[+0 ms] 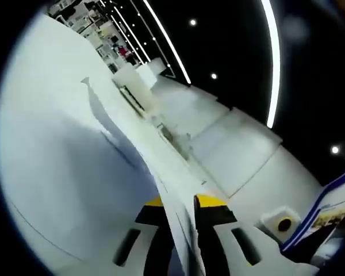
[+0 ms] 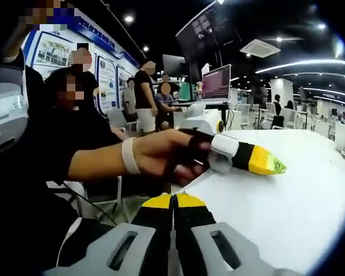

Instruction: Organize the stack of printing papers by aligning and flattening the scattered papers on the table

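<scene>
The main risk here was the sheet slipping or creasing. Your left hand-held gripper (image 1: 184, 215) had its jaws pinched on the edge of a sheet of paper (image 1: 75, 167), and from the left gripper view that sheet looked lifted and seen nearly edge-on, running away from the jaws as a wide pale surface. Held by one edge only, it could sag, fold or slide out if you swung it quickly. If the pinch sat on one sheet of several, the rest could stay skewed on the table (image 1: 241, 149), so the stack would not line up.

A second risk was that your right hand-held gripper (image 2: 173, 210) was doing no work. Its jaws were pressed together with nothing between them, and it pointed at the table edge rather than at any paper. In the right gripper view the left hand-held gripper, held in your hand (image 2: 172, 155), showed ahead with its yellow tips over the white table. I could not make out the paper there, so I cannot tell how well apart the right jaws were from the sheet. Without a second hold the sheet could land crooked.
</scene>
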A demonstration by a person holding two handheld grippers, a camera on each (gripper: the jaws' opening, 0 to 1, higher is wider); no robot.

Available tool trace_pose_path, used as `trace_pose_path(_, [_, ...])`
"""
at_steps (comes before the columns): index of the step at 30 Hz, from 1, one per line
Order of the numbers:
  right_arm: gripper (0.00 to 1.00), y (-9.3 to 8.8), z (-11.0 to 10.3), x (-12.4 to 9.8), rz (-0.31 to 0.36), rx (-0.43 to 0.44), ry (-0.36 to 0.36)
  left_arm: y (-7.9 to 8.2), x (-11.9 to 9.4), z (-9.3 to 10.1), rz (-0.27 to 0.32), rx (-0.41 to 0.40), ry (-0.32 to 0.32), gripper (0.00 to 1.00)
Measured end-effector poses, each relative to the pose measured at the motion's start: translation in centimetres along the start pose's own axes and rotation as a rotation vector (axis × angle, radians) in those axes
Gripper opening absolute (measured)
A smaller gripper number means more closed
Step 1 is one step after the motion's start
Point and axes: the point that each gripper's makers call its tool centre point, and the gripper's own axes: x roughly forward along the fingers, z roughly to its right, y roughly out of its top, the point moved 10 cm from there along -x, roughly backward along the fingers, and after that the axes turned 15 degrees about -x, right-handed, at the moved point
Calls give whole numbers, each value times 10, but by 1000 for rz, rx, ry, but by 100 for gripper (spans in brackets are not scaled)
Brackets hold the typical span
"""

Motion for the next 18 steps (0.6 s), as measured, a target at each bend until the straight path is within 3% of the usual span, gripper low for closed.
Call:
trace_pose_path(11, [0,-4,5,-2,43,59,-9,0,-1,1,-2,9,3,7])
trace_pose_path(15, [19,-5,9,-2,67,89,-36,-1,-1,1,-1,3,2,7])
trace_pose_path(18, [23,-5,11,-4,72,62,-58,-1,-2,0,1,-2,5,7])
